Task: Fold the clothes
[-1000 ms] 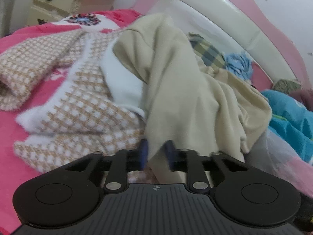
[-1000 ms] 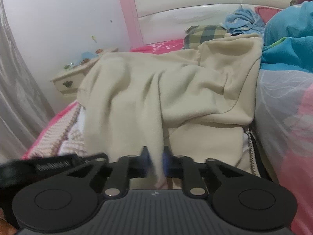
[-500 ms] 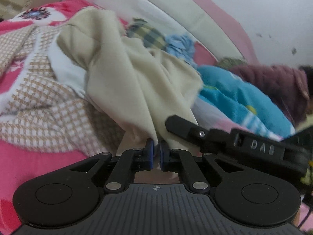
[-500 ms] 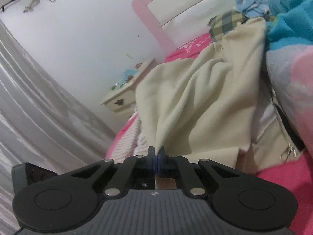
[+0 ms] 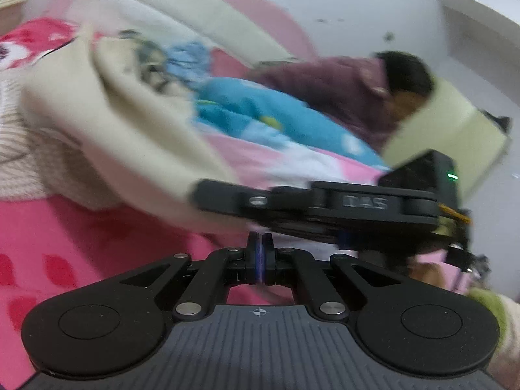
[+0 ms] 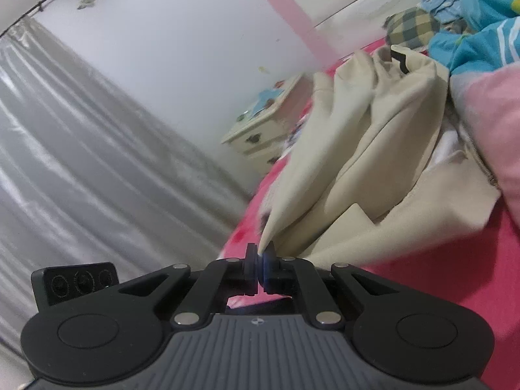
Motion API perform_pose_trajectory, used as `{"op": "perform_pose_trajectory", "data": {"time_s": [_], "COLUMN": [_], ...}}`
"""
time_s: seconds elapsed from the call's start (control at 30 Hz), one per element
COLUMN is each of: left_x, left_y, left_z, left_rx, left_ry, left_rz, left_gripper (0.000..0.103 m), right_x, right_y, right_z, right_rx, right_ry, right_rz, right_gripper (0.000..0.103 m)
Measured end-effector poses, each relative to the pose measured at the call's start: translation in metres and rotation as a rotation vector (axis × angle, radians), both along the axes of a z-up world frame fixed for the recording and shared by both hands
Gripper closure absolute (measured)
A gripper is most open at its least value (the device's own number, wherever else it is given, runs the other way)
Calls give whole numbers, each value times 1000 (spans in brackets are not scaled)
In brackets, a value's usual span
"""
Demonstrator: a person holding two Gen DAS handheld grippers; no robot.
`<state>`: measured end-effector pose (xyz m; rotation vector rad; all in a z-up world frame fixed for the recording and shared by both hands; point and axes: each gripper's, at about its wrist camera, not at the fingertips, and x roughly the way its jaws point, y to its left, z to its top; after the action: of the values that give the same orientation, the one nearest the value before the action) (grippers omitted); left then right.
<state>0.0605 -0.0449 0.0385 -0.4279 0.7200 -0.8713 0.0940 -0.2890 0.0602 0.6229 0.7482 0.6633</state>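
Here the bed (image 6: 438, 269) fills everything ahead of my fingers, its pink cover running up to the headboard (image 6: 341, 3). The cream garment (image 6: 373, 149) lies across it, stretching forward and to the right from my right gripper (image 6: 260, 261), whose fingers are pressed together on a pointed corner of that cloth. My left gripper (image 5: 259, 253) is closed as well, and the cream fabric comes down towards its fingers from up and to the left. The blur means I cannot tell for sure whether cloth is pinched there.

The right tool crosses the left view just above and to the right of the left fingers, so the two grips sit close together and the garment's long axis runs away from both. I judge that spreading it flat comes next.

Beyond, a blue blanket (image 5: 276, 120) and a checked pillow (image 6: 411, 27) crowd the headboard end. A person in a maroon top (image 5: 344, 87) lies there too. The nightstand (image 6: 260, 126) stands further left.
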Motion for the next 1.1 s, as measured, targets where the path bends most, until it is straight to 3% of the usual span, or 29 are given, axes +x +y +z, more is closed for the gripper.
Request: {"op": "perform_pose_trajectory", "data": {"time_s": [0.17, 0.3, 0.37, 0.43, 0.53, 0.63, 0.67, 0.7, 0.73, 0.83, 0.93, 1.1], "left_x": [-56, -102, -121, -135, -136, -125, -120, -115, -107, -84, -56, -6], "left_y": [-2, 24, 39, 49, 50, 37, 32, 28, 22, 5, -9, -9], "left_z": [15, 20, 24, 22, 8, -7, -12, -16, -21, -37, -51, -89], "left_rx": [-1, 12, 53, 115, 213, 288, 311, 337, 363, 413, 444, 392], "left_ry": [23, 43, 6, -27, 6, 38, 35, 26, 14, -16, -28, 109], "left_rz": [-88, -157, -152, -105, -58, -27, -13, 8, 32, 93, 173, 312], "left_gripper": [103, 98, 76, 65, 59, 48, 39, 35, 29, 9, 3, 2], "right_x": [-59, -115, -149, -190, -249, -271, -269, -261, -249, -212, -154, -74], "right_y": [-3, -35, -45, -42, -13, 4, 7, 6, 2, -20, -43, -62], "right_z": [12, 6, 4, 9, 22, 13, 11, 7, 3, -5, -21, -79], "right_rx": [-15, 40, 78, 129, 12, -137, -191, -251, -306, -421, -467, -486], "right_ry": [34, 94, 109, 89, 18, 52, 64, 75, 80, 83, 98, 137], "right_rz": [40, 23, 55, 150, 303, 326, 307, 276, 238, 36, -126, -311], "right_gripper": [98, 98, 101, 101, 102, 99, 97, 84, 63, 36, 29, 23]}}
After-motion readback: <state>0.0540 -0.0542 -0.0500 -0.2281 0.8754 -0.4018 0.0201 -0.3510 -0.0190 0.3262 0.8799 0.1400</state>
